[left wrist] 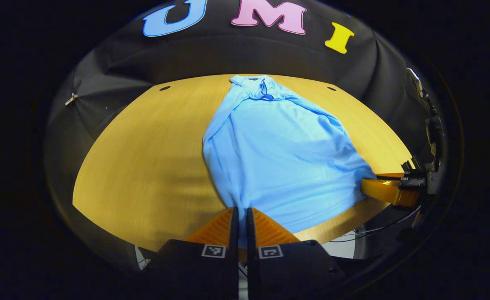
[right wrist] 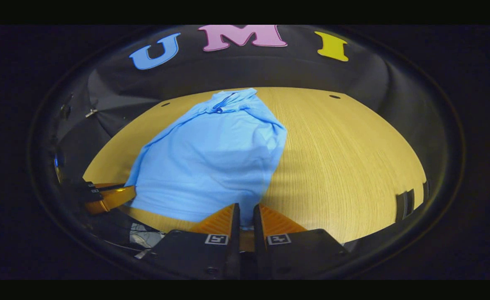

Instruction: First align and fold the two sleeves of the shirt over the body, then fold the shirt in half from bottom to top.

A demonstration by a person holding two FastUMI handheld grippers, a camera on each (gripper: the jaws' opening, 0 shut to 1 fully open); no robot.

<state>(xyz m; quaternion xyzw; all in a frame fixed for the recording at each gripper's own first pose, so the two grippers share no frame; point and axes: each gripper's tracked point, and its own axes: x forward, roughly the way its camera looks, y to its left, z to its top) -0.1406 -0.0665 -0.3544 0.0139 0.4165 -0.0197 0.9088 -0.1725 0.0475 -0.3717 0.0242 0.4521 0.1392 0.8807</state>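
Note:
A light blue shirt lies on the wooden table, collar at the far edge and both sleeves folded in over the body. My left gripper is shut on the shirt's near left hem corner, with blue cloth pinched between its fingers. In the right gripper view the same shirt spreads to the left, and my right gripper is shut on its near right hem corner. Each gripper also appears from the other's camera: the right gripper at the shirt's right corner, the left gripper at its left corner.
Bare tabletop stretches to the right of the shirt and also to its left. Small dark holes mark the table's far corners. Cables hang below the near edge. The black cloth wall rises behind the table.

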